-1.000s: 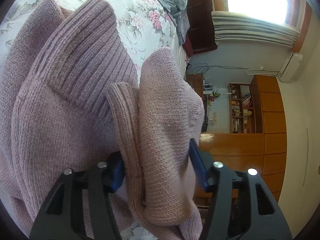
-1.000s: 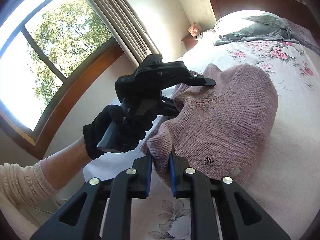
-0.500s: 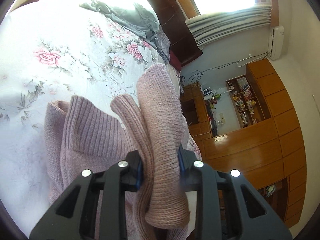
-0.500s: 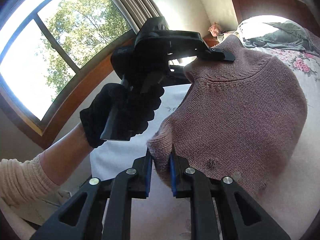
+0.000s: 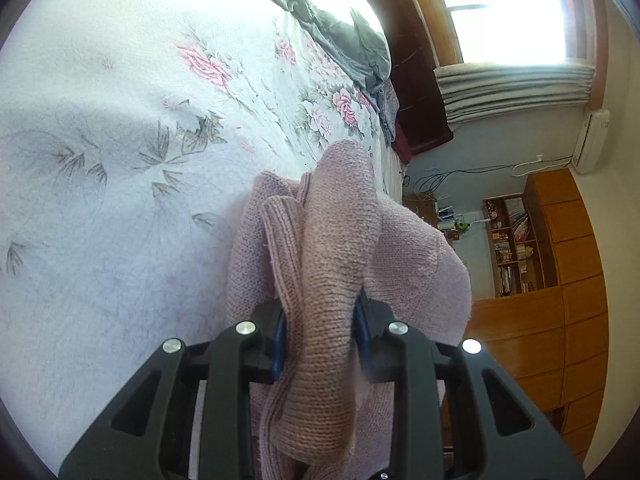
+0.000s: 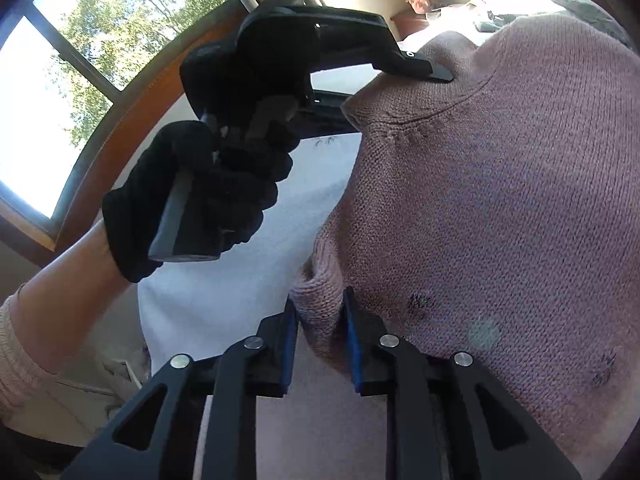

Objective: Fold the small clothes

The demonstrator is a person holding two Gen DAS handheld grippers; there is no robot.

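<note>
A dusty-pink knit sweater hangs in the air, held by both grippers above the floral bedspread. My left gripper is shut on a bunched fold near its ribbed edge. In the right wrist view the sweater spreads wide across the right side, with small dark marks on the knit. My right gripper is shut on a lower corner of it. The left gripper, held by a black-gloved hand, grips the sweater's upper corner.
A grey garment lies at the head of the bed by the dark headboard. A window with curtains is at the left. Wooden cabinets and a bookshelf line the far wall beyond the bed's edge.
Both grippers have risen, lifting the sweater off the bed so it hangs spread between them. The left gripper closed on the fold a second ago and still holds it.
</note>
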